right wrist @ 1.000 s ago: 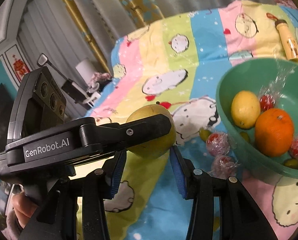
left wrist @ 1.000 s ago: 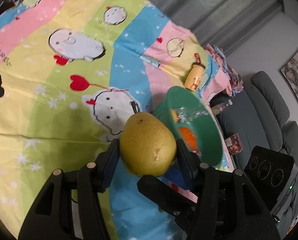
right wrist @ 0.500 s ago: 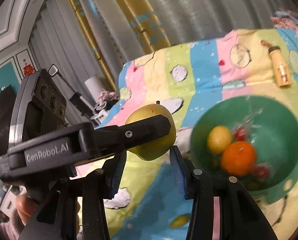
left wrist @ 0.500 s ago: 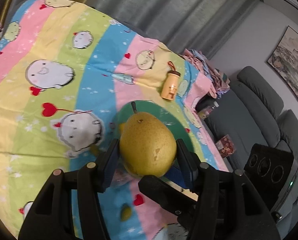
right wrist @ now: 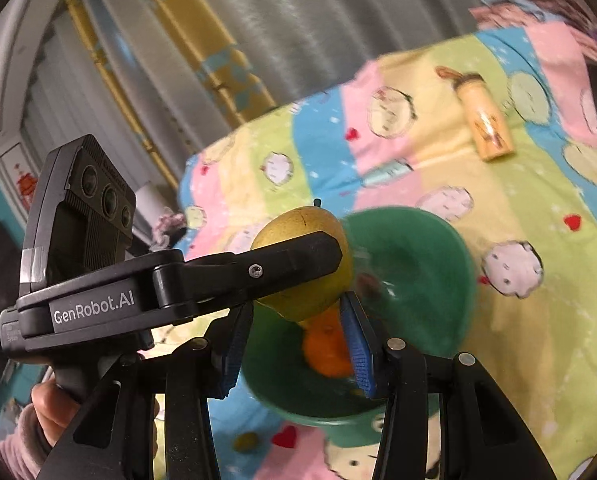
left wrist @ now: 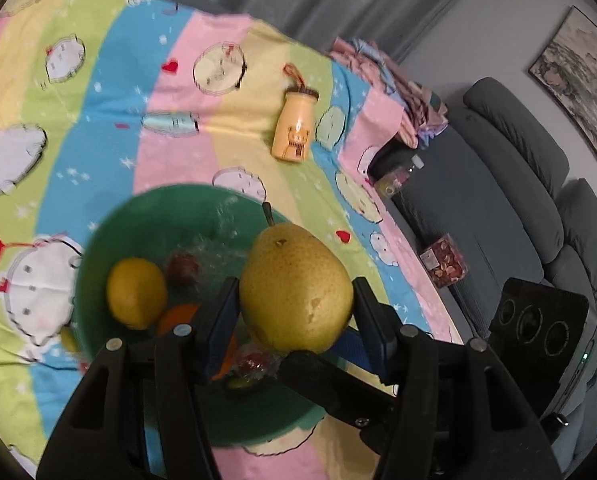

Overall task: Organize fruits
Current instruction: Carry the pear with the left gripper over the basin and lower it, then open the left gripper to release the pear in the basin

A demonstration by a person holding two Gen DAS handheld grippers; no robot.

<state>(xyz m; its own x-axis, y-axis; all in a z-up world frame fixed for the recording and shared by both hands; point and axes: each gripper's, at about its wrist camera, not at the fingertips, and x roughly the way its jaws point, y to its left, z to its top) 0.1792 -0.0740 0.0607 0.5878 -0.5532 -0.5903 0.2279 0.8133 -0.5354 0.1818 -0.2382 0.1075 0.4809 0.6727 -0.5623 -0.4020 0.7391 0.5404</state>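
We now hold pear (left wrist: 296, 294) in left gripper (left wrist: 294, 316) over green bowl (left wrist: 138, 216), lower centre — drop comes next; right gripper (right wrist: 298, 330) wide, empty.

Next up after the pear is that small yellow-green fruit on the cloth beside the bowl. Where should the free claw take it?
Come straight down on the small yellow-green fruit with the right claw, open and empty. The fruit is low, roundish and lies on the cloth just outside the green bowl, so close across its widest middle, one finger on each side, along the bowl wall rather than toward it.
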